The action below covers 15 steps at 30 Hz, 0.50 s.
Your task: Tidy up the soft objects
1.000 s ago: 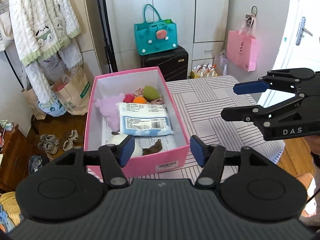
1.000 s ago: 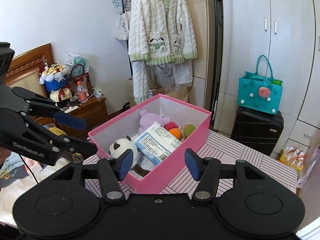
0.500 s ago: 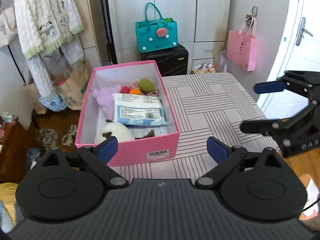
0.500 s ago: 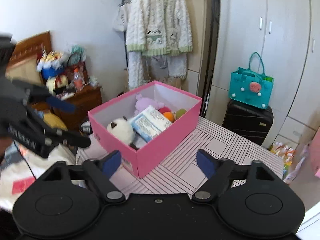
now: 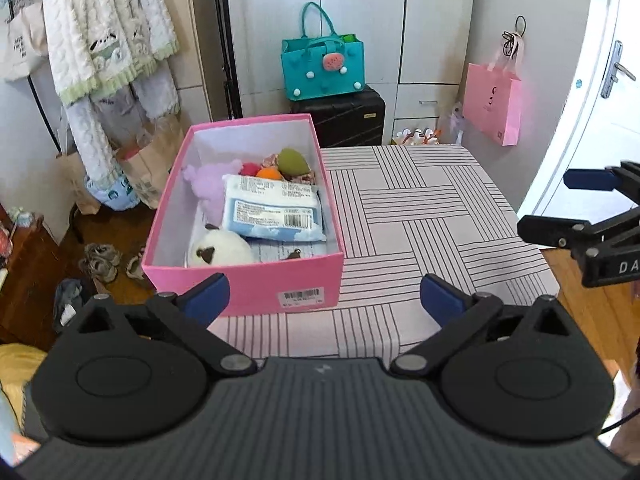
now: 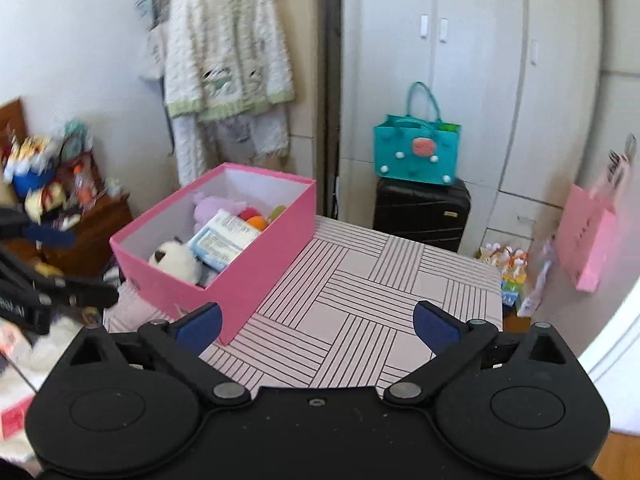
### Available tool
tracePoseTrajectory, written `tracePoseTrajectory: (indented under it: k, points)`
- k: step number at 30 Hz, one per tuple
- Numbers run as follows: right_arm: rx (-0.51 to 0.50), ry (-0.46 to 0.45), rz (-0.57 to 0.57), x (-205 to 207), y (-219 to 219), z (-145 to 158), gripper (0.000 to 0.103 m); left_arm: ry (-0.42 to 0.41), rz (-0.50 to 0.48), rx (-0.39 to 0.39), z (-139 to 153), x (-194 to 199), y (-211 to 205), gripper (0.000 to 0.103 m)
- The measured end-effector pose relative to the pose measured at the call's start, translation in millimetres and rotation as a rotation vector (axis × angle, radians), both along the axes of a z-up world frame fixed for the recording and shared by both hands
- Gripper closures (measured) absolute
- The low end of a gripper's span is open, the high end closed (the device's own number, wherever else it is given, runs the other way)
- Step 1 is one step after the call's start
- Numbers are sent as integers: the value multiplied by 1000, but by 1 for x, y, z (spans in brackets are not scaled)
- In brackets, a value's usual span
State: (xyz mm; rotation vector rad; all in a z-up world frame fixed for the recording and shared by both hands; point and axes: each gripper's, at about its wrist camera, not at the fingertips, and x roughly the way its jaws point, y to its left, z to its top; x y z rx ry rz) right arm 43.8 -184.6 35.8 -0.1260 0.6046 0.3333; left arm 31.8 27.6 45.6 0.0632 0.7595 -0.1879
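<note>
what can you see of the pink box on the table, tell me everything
The pink box is an open, lidless rectangular carton, apparently cardboard, pink outside and white inside, with a barcode label on its near end. It sits flat on the left part of the striped tablecloth. Inside lie a white plush toy, a blue-and-white packet, a lilac plush and small red, orange and green soft pieces at the far end. Neither gripper touches it.

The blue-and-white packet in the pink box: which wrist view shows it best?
Left wrist view: it looks down into the pink box, showing the whole packet and its barcode. The right wrist view sees the packet obliquely, its lower edge cut off by the box wall.
</note>
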Motion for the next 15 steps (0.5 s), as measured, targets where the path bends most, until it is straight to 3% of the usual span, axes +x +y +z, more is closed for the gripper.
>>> tracePoseTrajectory:
  k: [5,15]
  points:
    - [27,8,-58,-2,-9,-5,0,-34,10,33,-2,-2,-6,0]
    - [62,49,-101,-11,-11,-3,0,-53,17,5,-3,-7,-10,0]
